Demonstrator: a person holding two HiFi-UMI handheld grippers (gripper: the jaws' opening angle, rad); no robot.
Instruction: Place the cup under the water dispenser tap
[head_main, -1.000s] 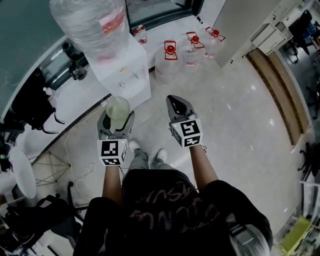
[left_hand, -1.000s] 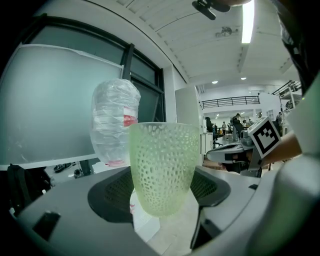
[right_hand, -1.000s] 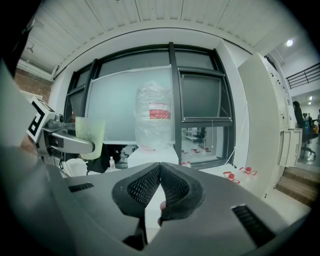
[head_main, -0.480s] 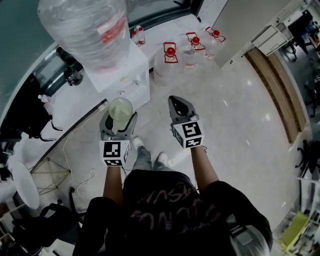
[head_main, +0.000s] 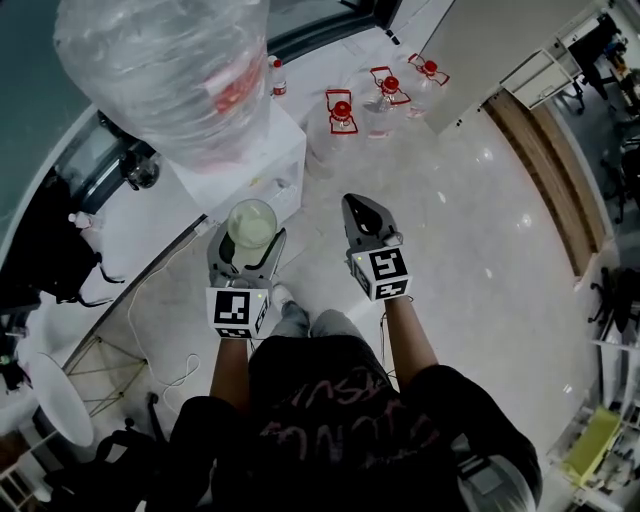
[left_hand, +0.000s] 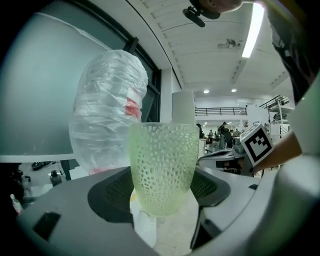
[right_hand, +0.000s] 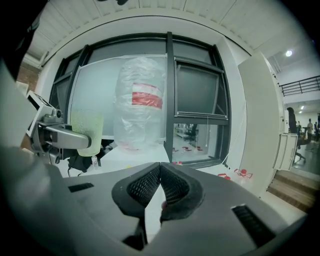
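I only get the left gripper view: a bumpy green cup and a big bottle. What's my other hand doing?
Observer: Your right tongs are shut with nothing between them.
Operator: Where's the tap?
Observer: In the head view the big bottle hides it; only the white dispenser body shows, just beyond the cup.
Operator: Anything on the floor?
Observer: Water jugs with red caps stand right of the dispenser.
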